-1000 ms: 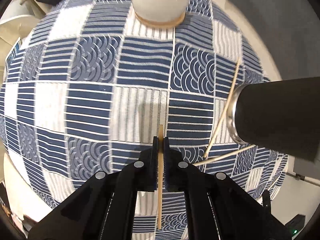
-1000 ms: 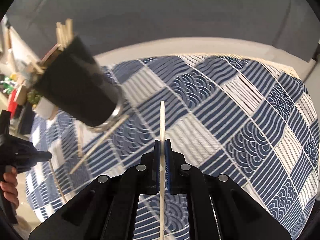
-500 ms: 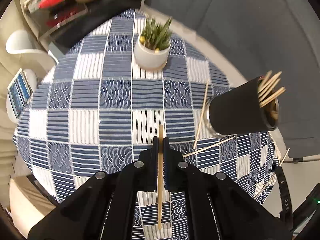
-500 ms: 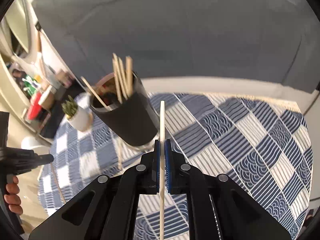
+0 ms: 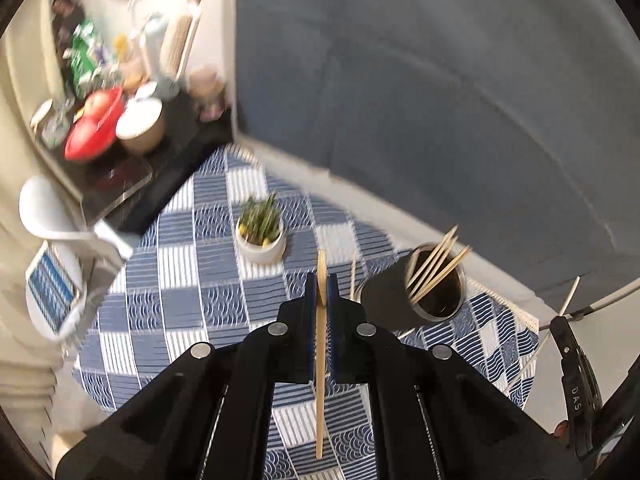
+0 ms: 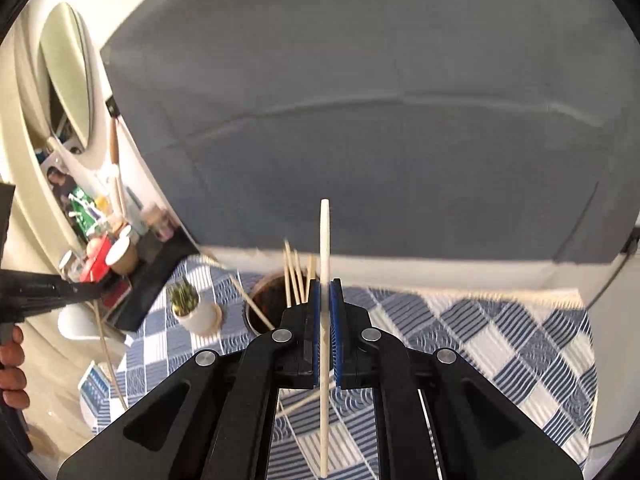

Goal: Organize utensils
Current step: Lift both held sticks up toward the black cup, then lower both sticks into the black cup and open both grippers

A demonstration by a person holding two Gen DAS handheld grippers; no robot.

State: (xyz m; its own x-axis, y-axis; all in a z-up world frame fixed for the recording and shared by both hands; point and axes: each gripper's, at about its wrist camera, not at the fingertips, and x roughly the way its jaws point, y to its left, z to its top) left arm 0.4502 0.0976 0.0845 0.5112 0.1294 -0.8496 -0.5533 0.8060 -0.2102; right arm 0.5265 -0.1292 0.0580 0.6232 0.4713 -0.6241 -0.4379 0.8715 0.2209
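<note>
From my left camera, the far-left shelf clutter (image 5: 120, 116) is smeared by blur; I can only pick out a red bowl and a white-lidded cup. My right camera loses the lower part of the dark cylindrical metal holder (image 6: 266, 308) behind the black fingers. That holder (image 5: 424, 292) stands on the right of the round bench with the blue-and-white patchwork cloth (image 5: 192, 280), and it contains several thin wooden sticks (image 5: 434, 264) leaning out of its mouth (I count about five, not surely). A white ceramic pot (image 5: 262, 246) farther left holds a small green plant. My left hand-held gripper (image 5: 321, 284) is clamped narrow on a tan wooden chopstick (image 5: 320, 380), held above the cloth. My right hand-held gripper (image 6: 326, 292) pinches a pale chopstick (image 6: 325, 240) likewise, its tip against the grey sofa. Loose sticks (image 6: 304, 402) lie on the cloth, partly hidden.
</note>
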